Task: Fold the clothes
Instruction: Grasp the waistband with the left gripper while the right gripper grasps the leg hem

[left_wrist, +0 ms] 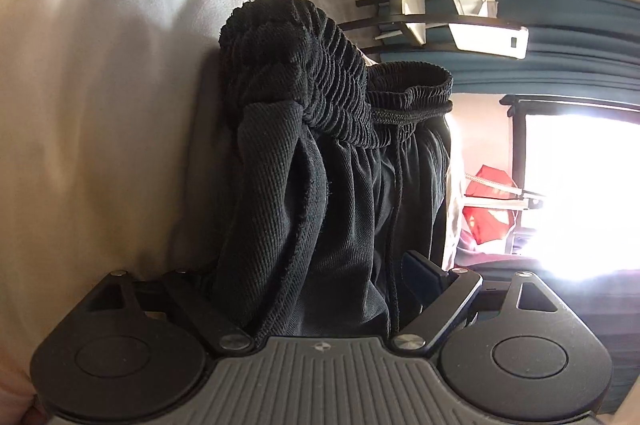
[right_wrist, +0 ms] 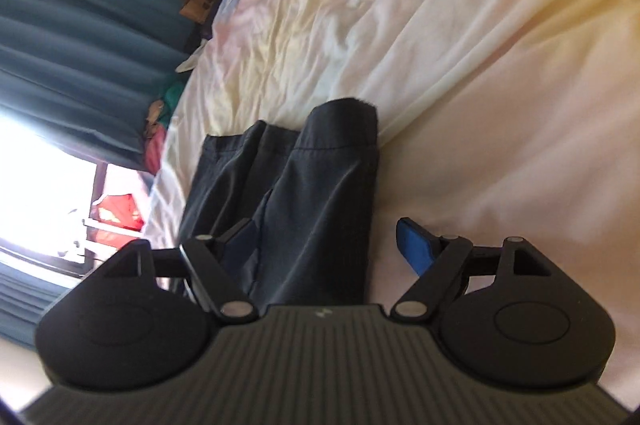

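Black ribbed shorts, waistband bunched, between spread left tongs; right tongs spread.

Black shorts bunched at elastic waistband, drawstring dangling; hems apparently resting on sheet.

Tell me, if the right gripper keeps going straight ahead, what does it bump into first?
Most likely the black shorts. They lie between the open fingers of the right gripper and stretch ahead of it, with the pale bedsheet beyond. How far above the cloth the gripper sits is hard to judge.
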Motion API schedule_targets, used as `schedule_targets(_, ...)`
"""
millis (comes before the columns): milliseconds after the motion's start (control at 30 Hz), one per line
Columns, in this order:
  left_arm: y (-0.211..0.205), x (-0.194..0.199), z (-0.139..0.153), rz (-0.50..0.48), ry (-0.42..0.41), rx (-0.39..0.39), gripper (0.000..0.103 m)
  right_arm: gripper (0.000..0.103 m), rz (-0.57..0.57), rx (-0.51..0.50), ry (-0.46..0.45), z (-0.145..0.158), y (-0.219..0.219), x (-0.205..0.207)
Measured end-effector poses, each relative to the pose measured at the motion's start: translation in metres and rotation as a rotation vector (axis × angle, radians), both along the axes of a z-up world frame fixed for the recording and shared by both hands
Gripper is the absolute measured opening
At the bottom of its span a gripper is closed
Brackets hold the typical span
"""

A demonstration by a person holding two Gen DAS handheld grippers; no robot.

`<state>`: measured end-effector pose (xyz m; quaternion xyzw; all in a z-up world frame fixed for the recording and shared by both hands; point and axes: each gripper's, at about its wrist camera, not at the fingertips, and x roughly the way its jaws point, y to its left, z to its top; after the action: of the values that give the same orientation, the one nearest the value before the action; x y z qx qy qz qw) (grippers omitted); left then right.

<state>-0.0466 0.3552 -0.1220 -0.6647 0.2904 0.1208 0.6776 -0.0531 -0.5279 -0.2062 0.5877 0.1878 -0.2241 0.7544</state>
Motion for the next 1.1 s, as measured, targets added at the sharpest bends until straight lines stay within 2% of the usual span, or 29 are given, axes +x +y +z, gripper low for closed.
schedule_targets(67, 0.000, 0.000, -0.001, -0.004, -0.003, -0.003, 0.088, 0.080, 0.026, 0.003, -0.030, -0.009, -0.004, 0.011)
schedule_targets(167, -0.002, -0.003, 0.000, 0.000, -0.030, -0.015, 0.081, 0.051, 0.043, -0.018, -0.058, -0.013, -0.007, 0.023)
schedule_targets(200, -0.003, -0.003, 0.001, -0.005, -0.056, -0.022, 0.079, 0.028, 0.052, -0.027, -0.068, -0.013, -0.007, 0.025)
schedule_targets(233, -0.005, -0.002, 0.002, -0.010, -0.082, -0.029, 0.076, 0.011, 0.063, -0.039, -0.071, -0.011, -0.006, 0.028)
schedule_targets(300, -0.008, -0.005, 0.006, -0.017, -0.127, -0.032, 0.074, 0.009, 0.057, -0.084, -0.078, -0.003, -0.003, 0.026)
schedule_targets(400, -0.016, -0.004, 0.013, -0.049, -0.150, -0.005, 0.074, 0.008, 0.037, -0.156, -0.093, 0.010, 0.000, 0.022)
schedule_targets(433, -0.018, -0.003, 0.013, -0.055, -0.144, 0.011, 0.067, 0.008, 0.032, -0.169, -0.090, 0.012, 0.000, 0.021)
schedule_targets(467, -0.020, -0.002, 0.014, -0.061, -0.137, 0.028, 0.057, 0.008, 0.029, -0.174, -0.080, 0.011, 0.000, 0.022)
schedule_targets(600, -0.028, 0.006, 0.010, -0.065, -0.042, 0.050, 0.038, 0.008, 0.006, -0.176, -0.048, 0.008, -0.005, 0.022)
schedule_targets(667, -0.029, 0.009, 0.009, -0.058, -0.014, 0.065, 0.019, 0.008, -0.006, -0.191, -0.043, 0.013, -0.005, 0.022)
schedule_targets(733, -0.029, 0.010, 0.007, -0.052, -0.004, 0.063, 0.011, 0.008, -0.014, -0.219, -0.040, 0.021, -0.004, 0.023)
schedule_targets(767, -0.027, 0.010, 0.006, -0.047, -0.012, 0.061, 0.009, 0.008, -0.017, -0.238, -0.042, 0.027, -0.002, 0.024)
schedule_targets(800, -0.029, 0.009, 0.011, -0.050, -0.002, 0.103, 0.008, 0.008, -0.023, -0.250, -0.051, 0.032, -0.001, 0.023)
schedule_targets(900, -0.043, 0.010, 0.045, -0.127, -0.023, 0.336, 0.008, 0.007, -0.034, -0.294, -0.070, 0.047, 0.003, 0.018)
schedule_targets(1000, -0.049, -0.003, 0.069, -0.142, -0.107, 0.394, 0.007, 0.007, -0.047, -0.321, -0.068, 0.062, 0.007, 0.011)
schedule_targets(1100, -0.052, -0.002, 0.091, -0.140, -0.181, 0.401, 0.007, 0.007, -0.054, -0.372, -0.051, 0.079, 0.009, 0.011)
